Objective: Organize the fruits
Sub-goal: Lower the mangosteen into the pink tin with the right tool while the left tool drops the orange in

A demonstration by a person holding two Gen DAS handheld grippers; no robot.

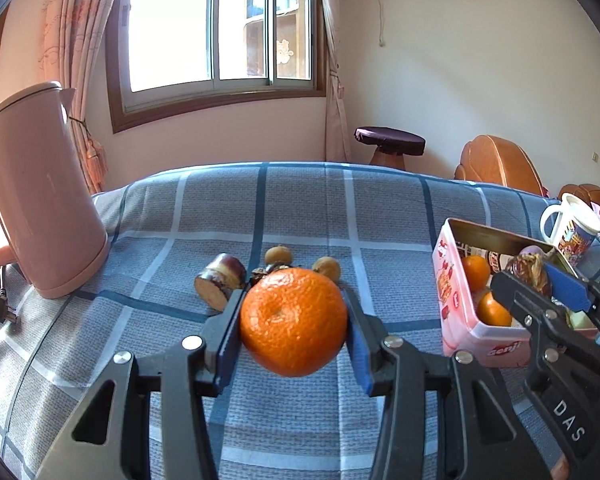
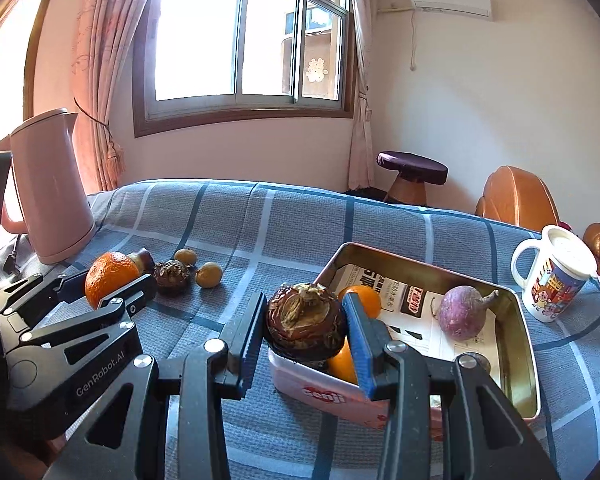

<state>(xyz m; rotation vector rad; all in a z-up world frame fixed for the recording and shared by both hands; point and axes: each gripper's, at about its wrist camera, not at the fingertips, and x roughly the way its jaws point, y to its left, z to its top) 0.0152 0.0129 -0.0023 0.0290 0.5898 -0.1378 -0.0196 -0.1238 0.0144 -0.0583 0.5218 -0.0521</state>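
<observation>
Left hand-held gripper (image 1: 294, 334) clamps an orange (image 1: 294, 322) above the desk (image 1: 300, 208). Right hand-held gripper (image 2: 305, 334) grips a dark brown fruit (image 2: 305, 322) over the pink tin (image 2: 530, 360).

sunlit sliding window (image 1: 220, 28), pink curtains (image 1: 72, 40), cream walls, wall air conditioner (image 2: 450, 0), dark-topped stool (image 2: 412, 168), wooden chairs (image 1: 500, 164)

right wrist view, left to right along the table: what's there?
kettle → left gripper shut on orange → brown fruit → small yellow fruit → right gripper shut on dark fruit → purple root in tin → mug
</observation>
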